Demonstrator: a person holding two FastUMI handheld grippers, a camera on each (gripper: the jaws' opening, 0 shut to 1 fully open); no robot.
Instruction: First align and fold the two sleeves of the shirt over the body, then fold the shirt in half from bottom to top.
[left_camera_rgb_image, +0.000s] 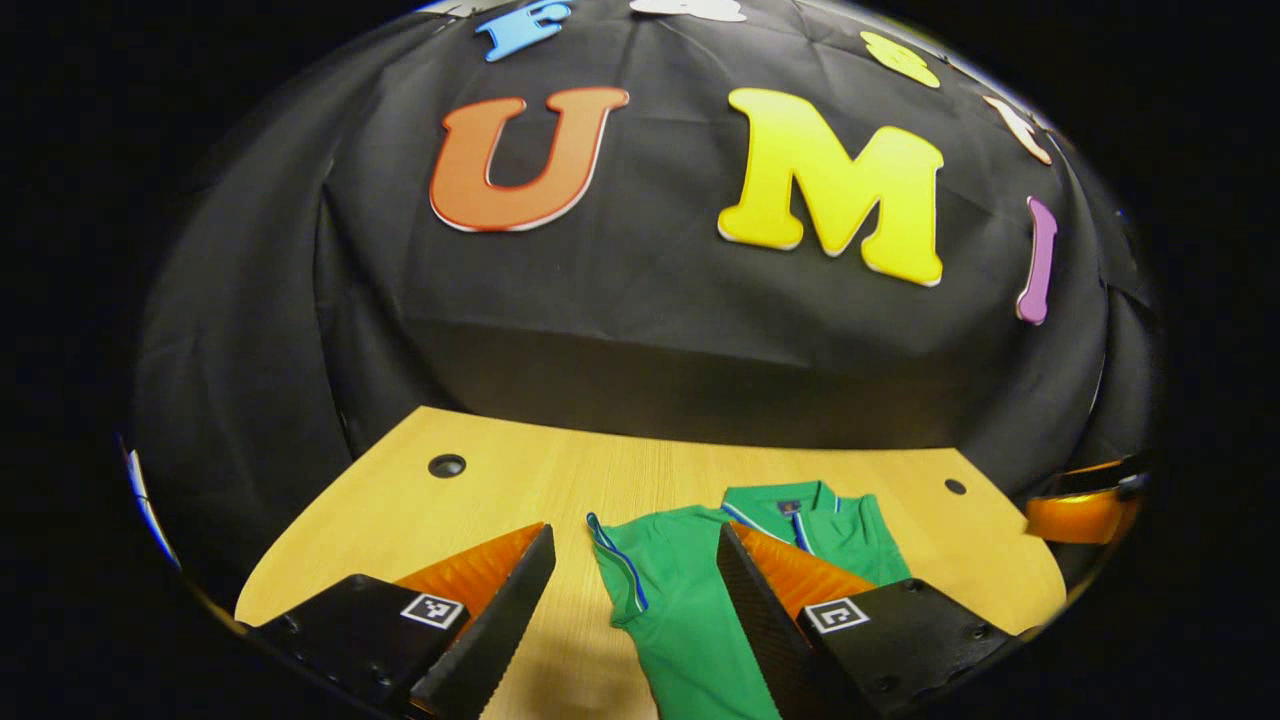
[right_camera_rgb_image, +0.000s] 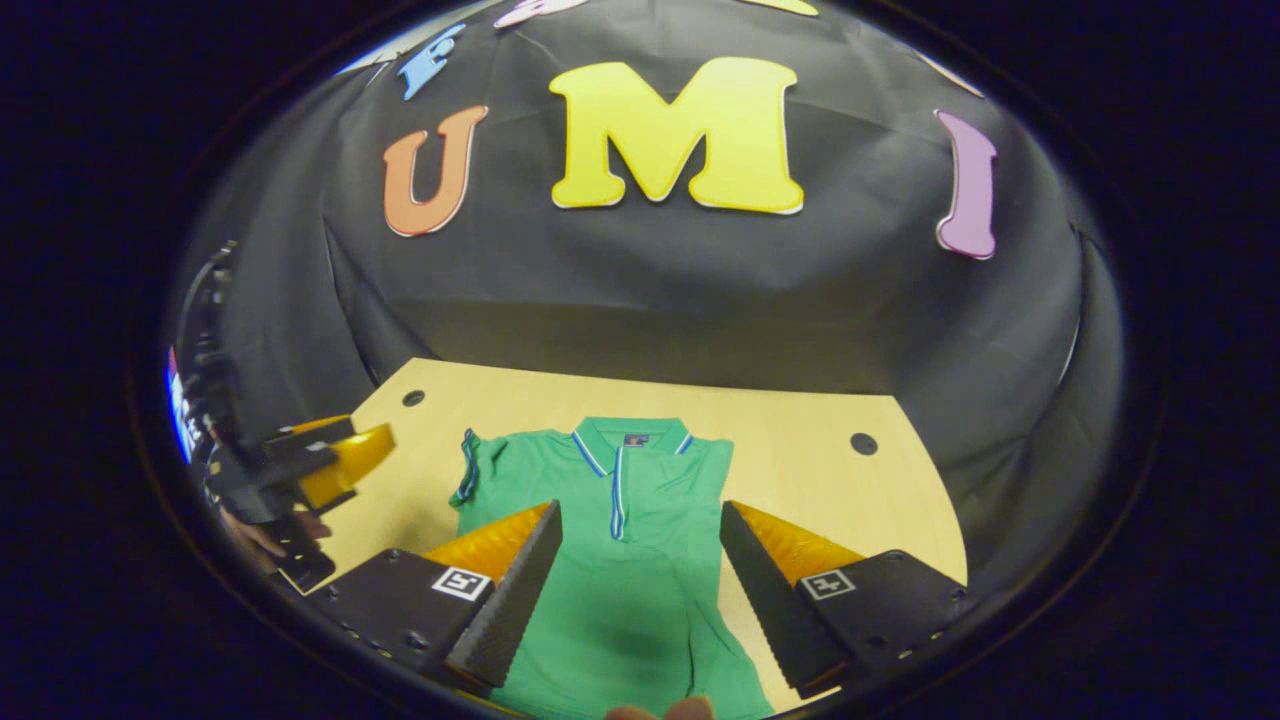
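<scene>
Both grippers, left and right, hover with jaws apart over the soft, limp green shirt, best pinched at its sleeve hem.

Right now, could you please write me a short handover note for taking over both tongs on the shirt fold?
Left tongs: open, holding nothing, above the shirt's left sleeve.
Right tongs: open, holding nothing, over the shirt body.
Shirt lies flat on the table, collar toward the wall.
Done: the right-hand sleeve looks already folded in, judging by the straight edge.
Left: fold the left sleeve over, then fold bottom to top.
</scene>
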